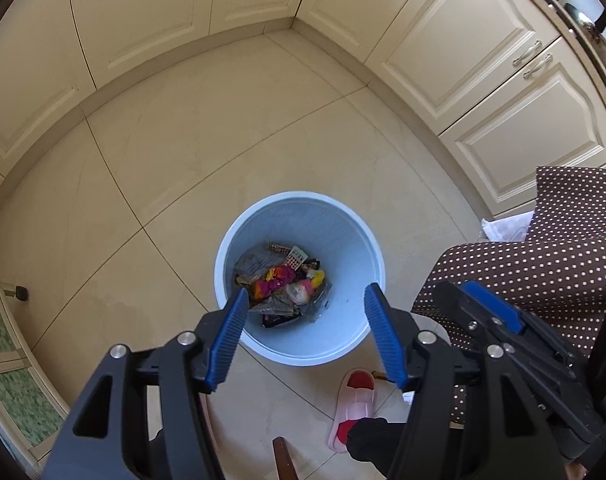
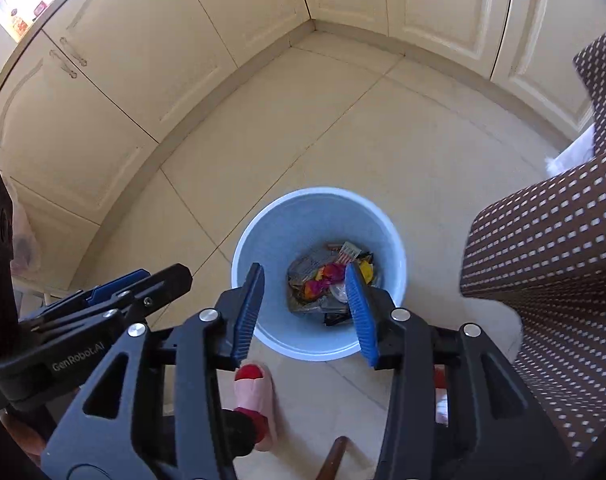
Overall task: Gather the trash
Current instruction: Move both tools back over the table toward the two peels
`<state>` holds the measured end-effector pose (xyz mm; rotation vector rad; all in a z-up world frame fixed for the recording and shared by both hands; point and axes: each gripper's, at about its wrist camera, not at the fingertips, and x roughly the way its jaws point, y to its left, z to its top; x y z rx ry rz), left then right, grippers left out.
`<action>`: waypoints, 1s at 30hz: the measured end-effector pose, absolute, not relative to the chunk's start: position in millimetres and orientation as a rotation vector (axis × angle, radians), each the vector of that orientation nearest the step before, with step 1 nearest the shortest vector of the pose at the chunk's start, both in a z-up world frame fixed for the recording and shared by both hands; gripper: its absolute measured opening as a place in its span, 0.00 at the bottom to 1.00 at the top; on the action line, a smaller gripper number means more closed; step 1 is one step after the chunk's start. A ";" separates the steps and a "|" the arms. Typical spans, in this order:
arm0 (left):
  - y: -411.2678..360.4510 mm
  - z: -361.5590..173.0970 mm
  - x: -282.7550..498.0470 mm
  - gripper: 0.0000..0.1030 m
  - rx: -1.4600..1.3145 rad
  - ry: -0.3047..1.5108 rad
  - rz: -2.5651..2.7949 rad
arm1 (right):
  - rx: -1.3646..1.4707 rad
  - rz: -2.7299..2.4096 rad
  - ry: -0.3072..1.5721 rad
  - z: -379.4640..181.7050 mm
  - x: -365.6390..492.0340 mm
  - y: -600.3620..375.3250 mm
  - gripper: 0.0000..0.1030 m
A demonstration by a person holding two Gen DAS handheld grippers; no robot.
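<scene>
Both grippers, left [image 1: 305,334] and right [image 2: 305,308], are held wide apart, empty, above the bin [image 1: 239,236] at lower centre; wrappers [image 1: 283,284] are seen inside. Risk: bin rim could be knocked on descent.

One bin [image 1: 263,220] on the floor. Inside it, one heap of wrappers [image 1: 283,284]; pieces too jumbled to count. Just beside the bin, two slippers: one [image 2: 255,396], the other [image 2: 441,396] mostly hidden. Two grippers above the bin.
</scene>
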<state>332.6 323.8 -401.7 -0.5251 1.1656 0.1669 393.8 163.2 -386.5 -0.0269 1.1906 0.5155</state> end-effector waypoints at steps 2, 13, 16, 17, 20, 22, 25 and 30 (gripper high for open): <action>319.3 -387.0 328.4 0.58 -0.504 1.135 0.155 | -0.039 0.516 1.160 -369.9 389.9 156.7 0.41; 249.5 -253.4 298.9 0.58 -0.408 0.903 0.026 | -0.041 0.507 0.880 -227.0 343.9 77.3 0.42; 211.9 -209.4 293.2 0.58 -0.362 0.836 -0.040 | -0.030 0.493 0.799 -184.8 326.6 38.5 0.43; 198.8 -196.4 292.6 0.59 -0.344 0.818 -0.060 | -0.023 0.484 0.780 -174.1 321.8 26.3 0.43; 147.7 -163.2 293.6 0.62 -0.293 0.782 -0.147 | -0.004 0.418 0.702 -133.7 304.9 -31.4 0.45; 109.1 -146.5 297.8 0.62 -0.255 0.777 -0.210 | 0.008 0.378 0.678 -117.5 297.1 -62.1 0.46; 49.6 -127.1 307.0 0.62 -0.195 0.778 -0.297 | 0.021 0.300 0.643 -99.4 286.9 -117.9 0.47; -36.0 -112.7 326.7 0.62 -0.107 0.799 -0.398 | 0.037 0.163 0.619 -88.6 279.8 -209.0 0.48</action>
